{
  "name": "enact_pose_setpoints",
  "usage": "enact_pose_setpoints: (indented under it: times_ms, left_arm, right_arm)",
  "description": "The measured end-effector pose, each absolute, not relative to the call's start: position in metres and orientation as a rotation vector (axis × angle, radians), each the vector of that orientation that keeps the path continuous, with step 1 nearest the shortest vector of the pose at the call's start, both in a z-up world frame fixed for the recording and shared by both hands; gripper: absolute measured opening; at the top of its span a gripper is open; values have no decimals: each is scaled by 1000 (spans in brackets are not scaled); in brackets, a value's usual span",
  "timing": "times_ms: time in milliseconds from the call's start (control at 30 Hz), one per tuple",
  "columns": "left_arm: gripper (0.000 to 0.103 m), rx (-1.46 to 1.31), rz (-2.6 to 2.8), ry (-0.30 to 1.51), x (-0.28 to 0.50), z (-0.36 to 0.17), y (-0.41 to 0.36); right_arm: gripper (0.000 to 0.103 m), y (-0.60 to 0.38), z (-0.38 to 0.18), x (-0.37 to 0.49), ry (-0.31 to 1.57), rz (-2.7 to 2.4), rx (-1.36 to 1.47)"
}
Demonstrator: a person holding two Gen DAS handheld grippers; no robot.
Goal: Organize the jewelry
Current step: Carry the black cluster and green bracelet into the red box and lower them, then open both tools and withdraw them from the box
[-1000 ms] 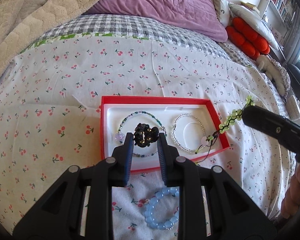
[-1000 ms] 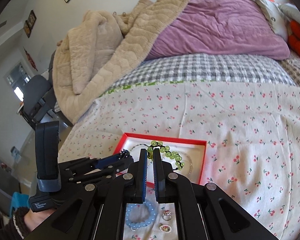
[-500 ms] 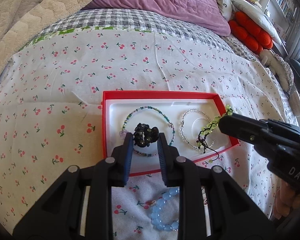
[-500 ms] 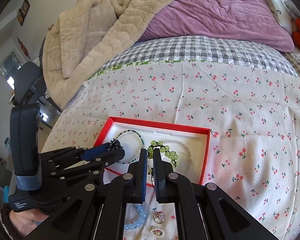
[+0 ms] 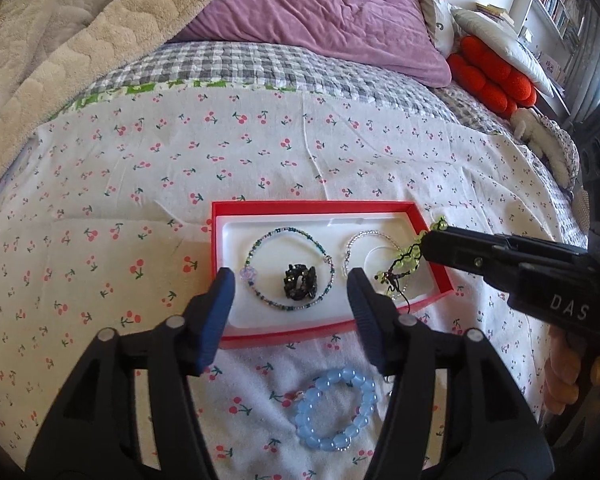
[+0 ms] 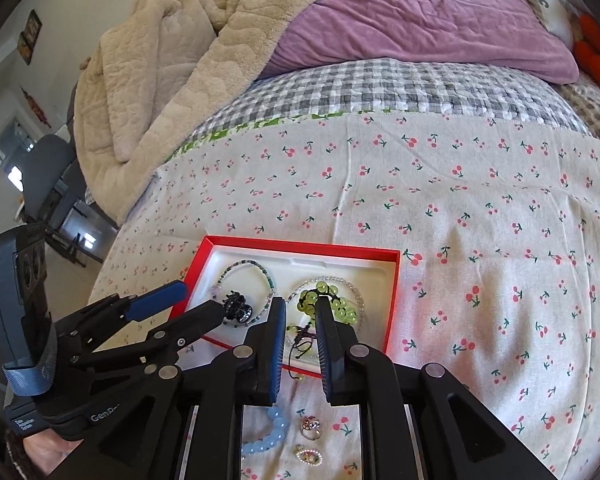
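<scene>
A red box (image 5: 312,207) with a white liner lies on the cherry-print sheet. In it are a teal beaded bracelet (image 5: 259,248), a silver bracelet (image 5: 356,240) and a black beaded piece (image 5: 300,286), which rests loose inside the teal ring. My left gripper (image 5: 291,280) hovers over the black piece, its jaws opening wide and touching nothing. The green bead bracelet (image 6: 340,308) lies on the silver bracelet (image 6: 358,300). My right gripper (image 6: 300,308) is over it, jaws opening, and the dark cord hangs loose between the pads.
A light blue bead bracelet (image 5: 336,408) lies on the sheet in front of the box, with two rings (image 6: 312,428) beside it. A beige blanket (image 6: 159,80) and a purple pillow (image 6: 420,12) are piled at the far end of the bed. Red cushions (image 5: 492,76) sit at the right.
My left jaws spread and let go of the black piece, which now lies in the box. The right gripper sank with the green bracelet into the box and its jaws parted.
</scene>
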State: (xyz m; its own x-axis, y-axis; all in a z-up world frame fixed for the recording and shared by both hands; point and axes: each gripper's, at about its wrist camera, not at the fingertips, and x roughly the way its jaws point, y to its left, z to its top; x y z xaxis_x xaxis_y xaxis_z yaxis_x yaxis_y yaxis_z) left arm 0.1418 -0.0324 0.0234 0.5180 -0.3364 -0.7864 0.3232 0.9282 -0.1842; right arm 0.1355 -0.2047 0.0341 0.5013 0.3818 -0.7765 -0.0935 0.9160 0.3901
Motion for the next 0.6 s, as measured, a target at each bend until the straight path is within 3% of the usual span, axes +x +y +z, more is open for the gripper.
enact_pose_setpoints:
  times_ms: [67, 100, 133, 167, 200, 400, 600]
  left_arm:
    - [68, -17, -392, 938, 137, 28, -30]
    - [72, -20, -394, 932, 134, 30, -28]
    - [74, -22, -394, 929, 132, 31, -26]
    - [78, -24, -393, 927, 131, 33, -25]
    - [81, -26, -391, 924, 128, 34, -22]
    - [89, -2, -359, 950, 120, 29, -12]
    - [90, 33, -330, 996, 112, 17, -4]
  right_arm:
    - [22, -203, 36, 135, 1006, 300, 312]
    - [32, -203, 36, 135, 1005, 300, 311]
    - [42, -202, 36, 134, 1005, 298, 314]
    - [69, -202, 36, 134, 1000, 296, 320]
    - [76, -202, 38, 132, 978, 292, 328]
    - [76, -199, 47, 125, 964, 297, 306]
    - [79, -206, 49, 112, 956, 268, 289]
